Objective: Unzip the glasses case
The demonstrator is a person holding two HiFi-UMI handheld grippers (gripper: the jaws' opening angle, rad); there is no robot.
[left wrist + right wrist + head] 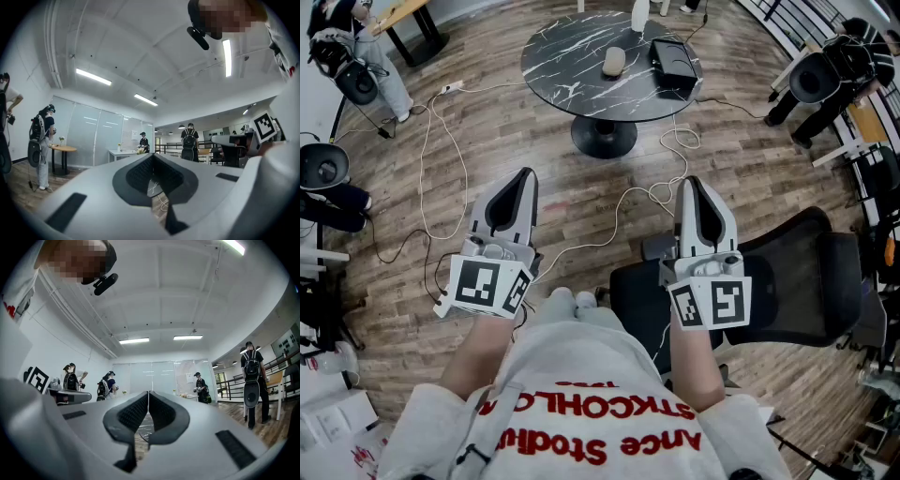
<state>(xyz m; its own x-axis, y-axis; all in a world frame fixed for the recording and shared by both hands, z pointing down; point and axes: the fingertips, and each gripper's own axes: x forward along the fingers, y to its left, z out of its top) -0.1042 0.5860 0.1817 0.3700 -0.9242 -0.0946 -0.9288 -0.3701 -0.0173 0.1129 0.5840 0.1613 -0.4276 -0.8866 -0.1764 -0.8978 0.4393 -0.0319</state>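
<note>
In the head view the left gripper (525,174) and the right gripper (692,181) are held side by side over the wooden floor (581,202), both pointing away from the person towards a round black marbled surface (567,47). Both sets of jaws are together and neither holds anything. The glasses case (614,61), a small pale rounded thing, lies on that surface, well apart from both grippers. A black box (675,58) sits just beside it and a white bottle (639,14) stands at the far edge. White cables (441,169) trail across the floor, and a black office chair (806,272) stands under the right gripper. In the left gripper view the ribbed pads (138,173) meet at their tips with nothing between them; only floor and a bit of cable show through the slot lower down. Beyond them is an open room where a person with a backpack (189,140) stands. In the right gripper view the pads (133,411) are likewise closed tip to tip and empty, with several people standing by the far glass wall (154,376).
</note>
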